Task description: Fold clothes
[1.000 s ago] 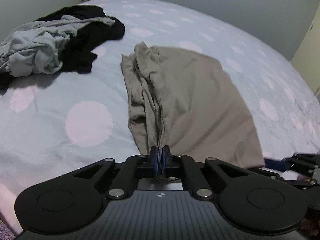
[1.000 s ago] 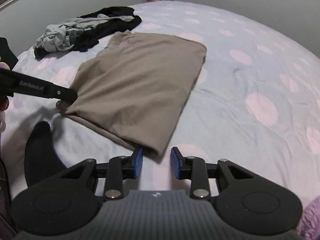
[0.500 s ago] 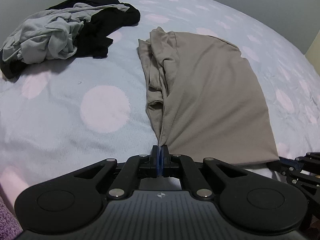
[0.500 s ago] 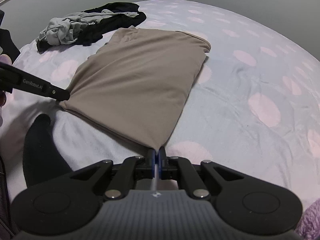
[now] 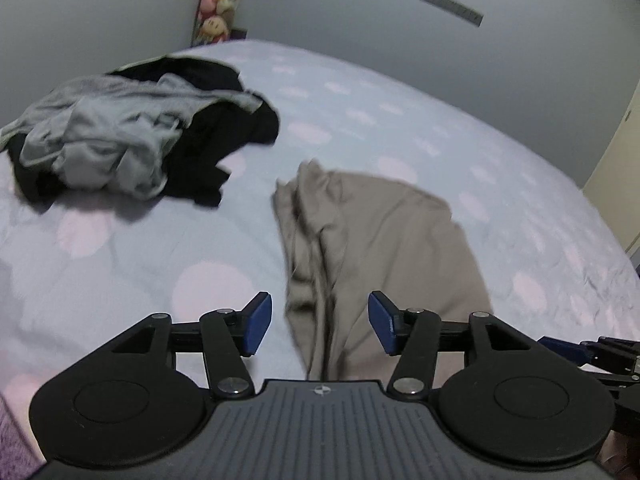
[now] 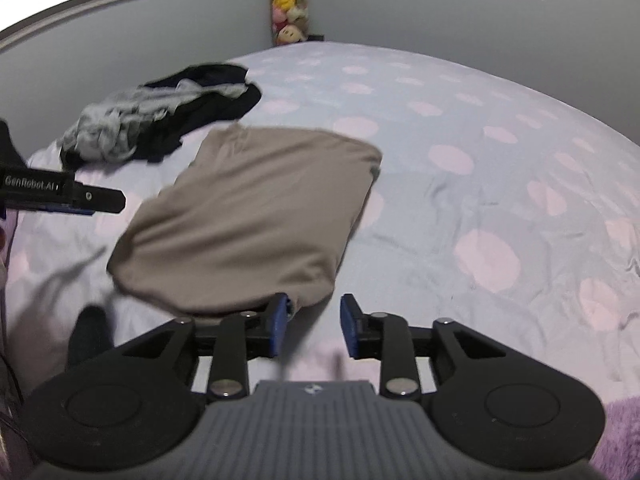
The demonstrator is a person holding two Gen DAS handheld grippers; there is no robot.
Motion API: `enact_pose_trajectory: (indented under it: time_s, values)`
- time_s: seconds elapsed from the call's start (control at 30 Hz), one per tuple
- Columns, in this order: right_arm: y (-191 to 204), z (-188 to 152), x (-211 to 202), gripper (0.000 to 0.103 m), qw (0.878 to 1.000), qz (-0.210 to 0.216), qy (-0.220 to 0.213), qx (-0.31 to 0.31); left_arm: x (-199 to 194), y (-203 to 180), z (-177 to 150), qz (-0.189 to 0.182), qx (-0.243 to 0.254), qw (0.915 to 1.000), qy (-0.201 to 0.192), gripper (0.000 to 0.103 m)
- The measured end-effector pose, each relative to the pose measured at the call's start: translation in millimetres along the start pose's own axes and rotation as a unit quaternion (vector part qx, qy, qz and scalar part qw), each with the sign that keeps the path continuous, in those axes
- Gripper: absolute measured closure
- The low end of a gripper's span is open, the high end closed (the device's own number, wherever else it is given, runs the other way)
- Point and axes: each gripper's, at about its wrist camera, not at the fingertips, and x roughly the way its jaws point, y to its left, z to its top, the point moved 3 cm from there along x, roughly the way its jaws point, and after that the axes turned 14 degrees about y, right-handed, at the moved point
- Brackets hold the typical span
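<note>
Both claws, left claw [image 5: 319, 322] and right claw [image 6: 313, 326], gape wide over the tan shirt [image 6: 256, 216], lower centre of frame; pinch both near corners evenly before folding.

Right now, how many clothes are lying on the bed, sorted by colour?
Tan: 1, the tan garment, spread flat
Grey: 1, the grey garment, crumpled
Black: 1, the black garment, heaped under the grey one; it may be more than one piece
Total: 3

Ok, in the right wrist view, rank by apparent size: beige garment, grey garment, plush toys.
1. beige garment
2. grey garment
3. plush toys
The toys sit farthest from the camera, so their true size is unsure.
</note>
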Motion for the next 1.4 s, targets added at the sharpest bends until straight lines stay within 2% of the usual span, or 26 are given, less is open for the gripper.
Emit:
enact_pose_trajectory:
  time_s: [0.1,0.27,0.37,0.43,0.5,0.57,0.6,0.7,0.87,0.93,1.03,1.1,1.17,1.23,1.27,1.3,1.33,1.4]
  values:
    - [-0.2,9.0,5.7,0.06,1.0,-0.004,0.001,0.002,10.8,-6.4,11.6,0.003,0.0,0.9999,-0.011,0.048]
    - [-2.2,19.5,16.5,0.054,1.0,-0.007,0.005,0.008,36.4,-6.0,32.4,-0.004,-0.025,0.9997,-0.005,0.048]
    - [-3.9,25.0,23.2,0.051,1.0,-0.008,0.009,0.013,51.3,-8.2,41.6,0.004,-0.019,0.9998,-0.001,0.048]
    - [-4.9,28.6,27.7,0.048,1.0,-0.008,0.011,0.017,60.5,-9.1,41.2,0.013,-0.012,0.9998,0.012,0.056]
    - [-6.0,32.3,32.2,0.047,1.0,-0.008,0.013,0.02,69.2,-8.8,39.0,0.018,-0.006,0.9995,0.026,0.079]
    - [-7.1,36.0,36.6,0.046,1.0,-0.009,0.015,0.023,76.0,-7.8,35.6,0.022,-0.001,0.999,0.039,0.084]
    - [-7.6,37.8,38.9,0.046,1.0,-0.009,0.016,0.025,75.7,-7.8,34.6,0.025,0.001,0.999,0.036,0.09]
    - [-9.2,43.3,45.6,0.046,0.999,-0.009,0.02,0.03,73.1,-6.3,31.8,0.027,-0.004,0.9993,0.026,0.098]
    - [-11.3,44.9,50.4,0.046,0.999,-0.004,0.023,0.029,63.1,2.9,28.9,0.021,-0.032,0.9992,0.011,0.1]
    - [-14.0,44.8,51.2,0.044,0.999,-0.001,0.024,0.031,68.1,7.3,27.1,0.023,-0.04,0.9986,0.028,0.1]
    - [-18.6,45.8,53.7,0.043,0.999,0.008,0.027,0.04,69.7,14.5,26.7,0.008,-0.063,0.9976,0.028,0.097]
    - [-21.4,47.1,54.4,0.043,0.999,0.014,0.027,0.044,66.4,17.6,26.6,0.005,-0.068,0.9974,0.023,0.083]
    - [-26.1,50.7,52.9,0.043,0.998,0.021,0.023,0.053,61.7,21.9,26.1,0.003,-0.077,0.9969,0.018,0.074]
    - [-31.0,54.5,51.2,0.043,0.998,0.028,0.017,0.062,55.9,27.3,27.5,0.001,-0.085,0.9963,0.009,0.074]
    - [-33.5,56.4,50.3,0.043,0.997,0.031,0.015,0.067,54.2,29.7,30.1,0.002,-0.089,0.996,0.007,0.07]
    - [-37.3,59.7,50.6,0.043,0.996,0.037,0.014,0.075,52.5,32.1,32.8,0.003,-0.092,0.9958,0.004,0.059]
    - [-41.5,63.5,51.2,0.041,0.995,0.044,0.014,0.084,52.1,34.5,37.0,0.001,-0.095,0.9955,0.002,0.054]
    - [-49.0,71.9,54.3,0.04,0.993,0.057,0.015,0.099,55.8,37.3,47.8,-0.003,-0.099,0.9951,0.004,0.052]
